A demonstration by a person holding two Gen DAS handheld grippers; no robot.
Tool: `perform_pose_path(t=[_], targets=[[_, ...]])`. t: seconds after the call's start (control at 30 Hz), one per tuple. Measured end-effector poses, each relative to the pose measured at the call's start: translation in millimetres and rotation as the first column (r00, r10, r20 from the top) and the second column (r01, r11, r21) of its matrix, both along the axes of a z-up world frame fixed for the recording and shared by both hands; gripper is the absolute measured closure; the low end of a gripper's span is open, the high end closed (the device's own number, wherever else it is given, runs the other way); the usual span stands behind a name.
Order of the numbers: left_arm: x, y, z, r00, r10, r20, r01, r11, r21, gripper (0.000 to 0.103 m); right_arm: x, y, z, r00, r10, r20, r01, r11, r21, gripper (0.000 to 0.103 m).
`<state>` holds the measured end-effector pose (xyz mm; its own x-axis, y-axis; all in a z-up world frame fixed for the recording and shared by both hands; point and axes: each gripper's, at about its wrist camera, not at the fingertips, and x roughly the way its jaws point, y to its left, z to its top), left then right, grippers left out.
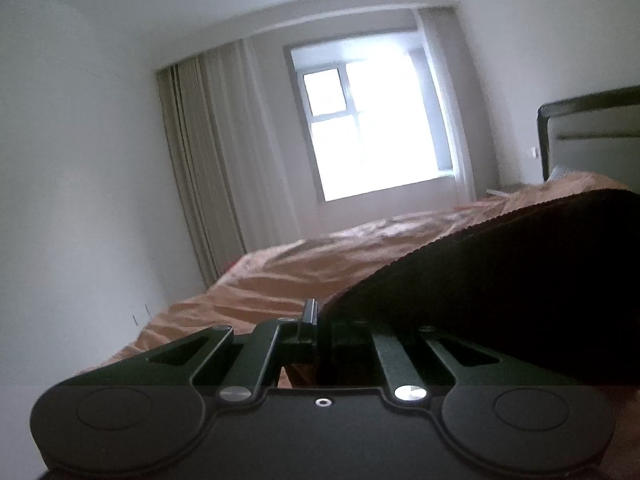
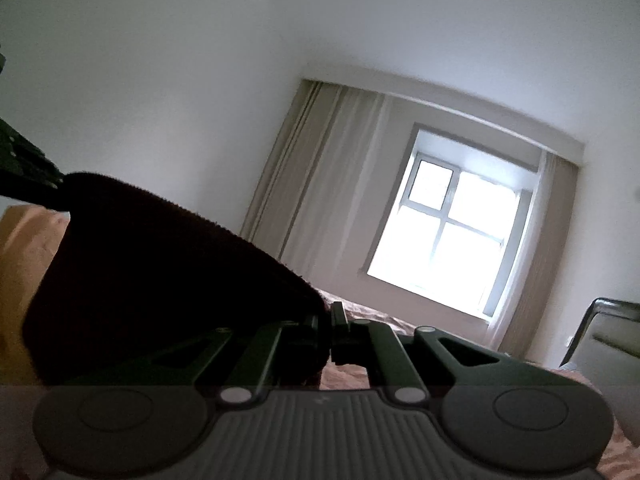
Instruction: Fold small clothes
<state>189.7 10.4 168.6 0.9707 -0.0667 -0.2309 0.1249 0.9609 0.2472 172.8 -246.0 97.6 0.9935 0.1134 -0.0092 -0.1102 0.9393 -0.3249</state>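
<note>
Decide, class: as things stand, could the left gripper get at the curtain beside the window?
Probably not. The left gripper is shut on the dark garment, and the bed stretches between it and the curtain on the far wall. It would have to let go and cross the bed first.

Both grippers raised, jaws closed

Left gripper (image 1: 316, 320) and right gripper (image 2: 330, 320) each pinch dark cloth, fingers aimed toward twelve o'clock.
</note>
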Motion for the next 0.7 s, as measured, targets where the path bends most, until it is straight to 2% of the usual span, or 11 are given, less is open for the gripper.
perform_pose_path(t=[0.13, 0.33, 0.43, 0.6, 0.7], targets=[[72, -3, -20, 0.997, 0.009, -0.079, -0.007, 1.000, 0.021, 0.097, 70, -5, -12, 0.996, 0.000, -0.088, 0.001, 1.000, 0.015, 0.097], [144, -5, -58, 0.978, -0.006, -0.209, 0.006, 1.000, 0.000, 0.095, 146, -13, -41, 0.972, -0.018, -0.233, 0.024, 0.999, 0.023, 0.097], [174, -8, -80, 0.966, -0.007, -0.260, 0.011, 1.000, 0.013, 0.095, 168, -17, -59, 0.957, -0.024, -0.290, 0.035, 0.999, 0.034, 0.097], [204, -10, -106, 0.946, -0.008, -0.325, 0.011, 1.000, 0.005, 0.095, 188, -21, -79, 0.943, -0.036, -0.332, 0.048, 0.998, 0.029, 0.097], [214, -9, -117, 0.936, -0.006, -0.352, 0.005, 1.000, -0.002, 0.090, 198, -23, -81, 0.938, -0.041, -0.344, 0.058, 0.998, 0.038, 0.094]])
